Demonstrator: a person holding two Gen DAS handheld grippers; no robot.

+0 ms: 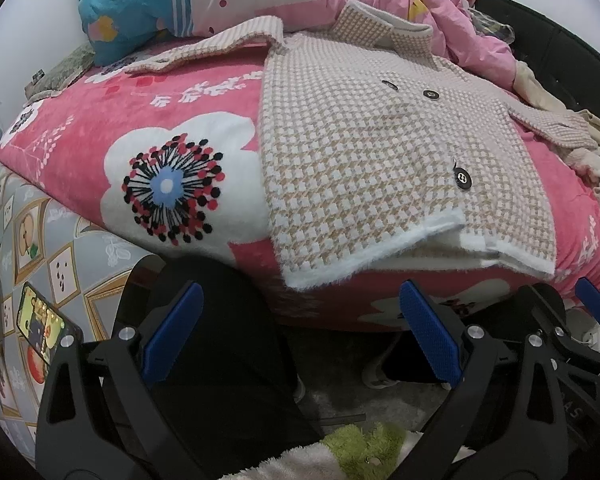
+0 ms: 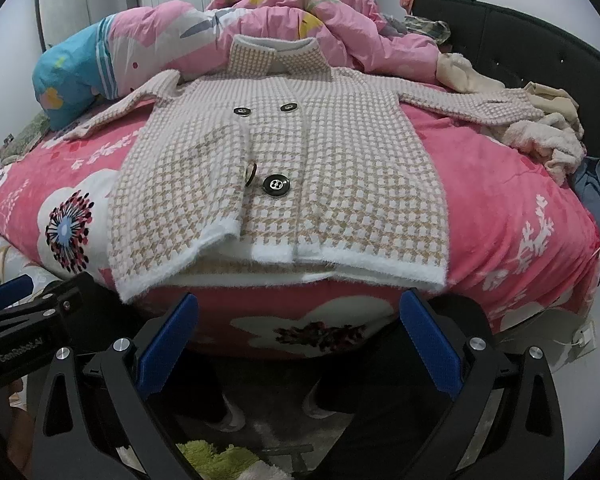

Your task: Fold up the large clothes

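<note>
A beige-and-white houndstooth coat (image 2: 284, 176) lies flat and face up on the pink floral bedspread (image 2: 500, 208), collar at the far end, sleeves spread to both sides, black buttons down its front. In the left wrist view the same coat (image 1: 364, 152) lies ahead and to the right, its white hem near the bed's front edge. My left gripper (image 1: 300, 332) is open and empty, held off the bed's edge, short of the hem. My right gripper (image 2: 296, 340) is open and empty too, just below the middle of the hem. The right gripper's blue pads (image 1: 592, 304) show at the right edge.
A bunched pink quilt (image 2: 300, 12) and a blue pillow (image 2: 68, 76) lie behind the collar. Cream clothes (image 2: 548, 140) are heaped at the right by the black headboard (image 2: 540, 40). A phone (image 1: 46, 326) sits on the left. A person's dark trouser legs and shoes (image 2: 228, 412) stand below.
</note>
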